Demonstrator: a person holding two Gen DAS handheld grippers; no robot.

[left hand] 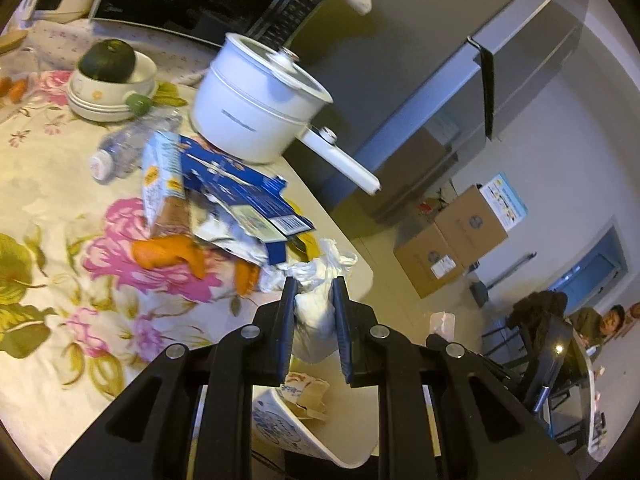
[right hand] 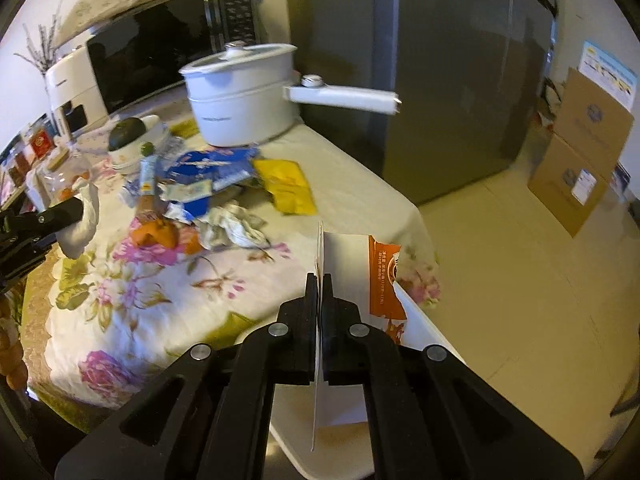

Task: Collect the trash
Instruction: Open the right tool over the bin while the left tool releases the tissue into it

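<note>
right wrist view: white card [right hand: 344, 256] pinched edge-on between right tool [right hand: 319, 280] tips.

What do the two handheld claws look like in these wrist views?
Both look alike. The left claw and right claw are matte black, each with two flat, narrow fingers on angular black linkage arms that have elongated cut-out slots. Round silver pivot pins mark the joints. The left claw's finger pads look dark blue. No cables, markings, hands or sleeves show.

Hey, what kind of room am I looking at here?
Most likely a home kitchen or dining corner: a microwave, a tall grey fridge and a white cooking pot on a flowered tablecloth.
</note>
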